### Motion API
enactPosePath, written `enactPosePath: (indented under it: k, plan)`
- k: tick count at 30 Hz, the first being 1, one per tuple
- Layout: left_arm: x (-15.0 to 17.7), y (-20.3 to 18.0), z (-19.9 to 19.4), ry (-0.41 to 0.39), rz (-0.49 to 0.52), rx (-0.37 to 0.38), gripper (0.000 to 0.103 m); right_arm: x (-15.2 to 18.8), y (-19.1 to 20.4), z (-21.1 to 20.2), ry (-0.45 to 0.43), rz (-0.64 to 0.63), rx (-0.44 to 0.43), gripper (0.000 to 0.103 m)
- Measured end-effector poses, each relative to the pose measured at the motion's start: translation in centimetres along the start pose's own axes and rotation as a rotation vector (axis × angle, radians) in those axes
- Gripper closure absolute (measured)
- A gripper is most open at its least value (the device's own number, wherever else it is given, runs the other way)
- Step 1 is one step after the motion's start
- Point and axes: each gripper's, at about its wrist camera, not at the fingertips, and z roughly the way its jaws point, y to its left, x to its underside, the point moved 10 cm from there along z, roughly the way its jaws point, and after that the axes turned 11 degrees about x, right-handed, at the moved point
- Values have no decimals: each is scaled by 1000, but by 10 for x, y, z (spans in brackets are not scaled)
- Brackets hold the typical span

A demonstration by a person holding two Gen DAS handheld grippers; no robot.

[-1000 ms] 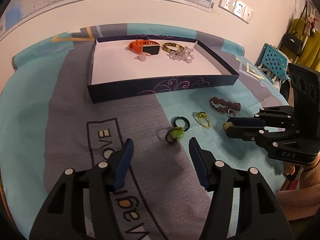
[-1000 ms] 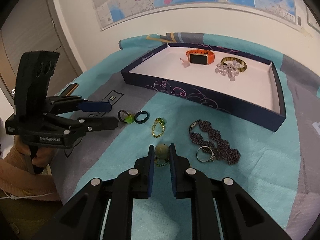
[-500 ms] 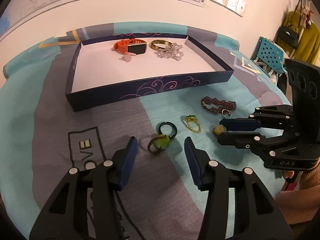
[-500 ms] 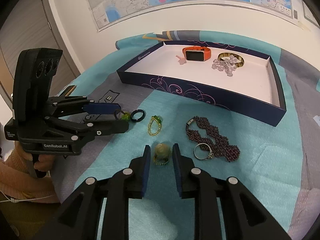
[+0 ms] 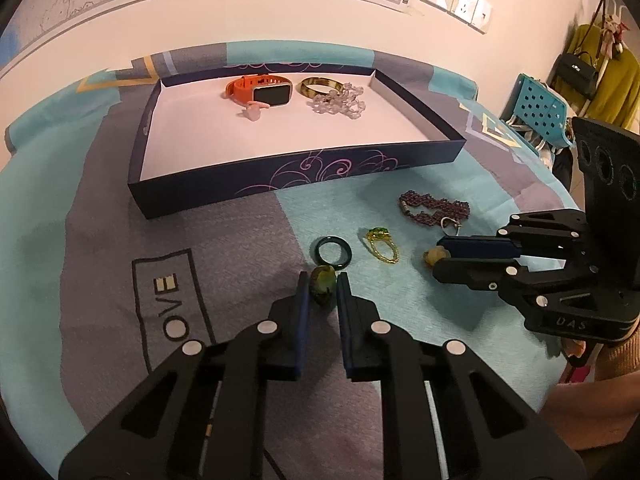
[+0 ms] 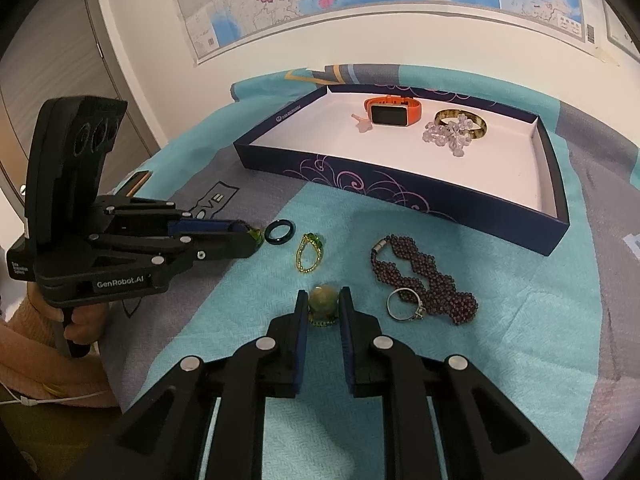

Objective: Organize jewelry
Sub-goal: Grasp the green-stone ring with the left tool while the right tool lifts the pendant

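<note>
My left gripper (image 5: 323, 289) pinches the green ring (image 5: 323, 290); my right gripper (image 6: 323, 305) brackets the beige ring (image 6: 323, 299), contact unclear. The box (image 5: 304, 178) lies straight ahead of both.

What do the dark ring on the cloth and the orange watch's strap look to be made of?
The dark ring looks like polished stone or glass, perhaps jade: smooth, glossy, deep green-black. The strap of the orange watch looks like matte silicone rubber: a soft, even, bright colour without shine.

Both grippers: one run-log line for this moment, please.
left gripper: shut on green ring | right gripper: shut on beige-stone ring | tray: unreached
</note>
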Motion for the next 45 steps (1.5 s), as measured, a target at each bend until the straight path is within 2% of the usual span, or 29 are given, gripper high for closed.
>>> enactPosePath:
  k: [11,28,45]
  plan:
    - [-5,-3,-10,-29,-17,27,89,-14,-10,-12,-46,41,-4,89]
    - [-28,-6,-21,-78,-8,51,89,-43,-24,-20,-102,60,9,89]
    - [-58,-1,-23,-111,18,37,89,-77,-44,-19,-148,67,36,89]
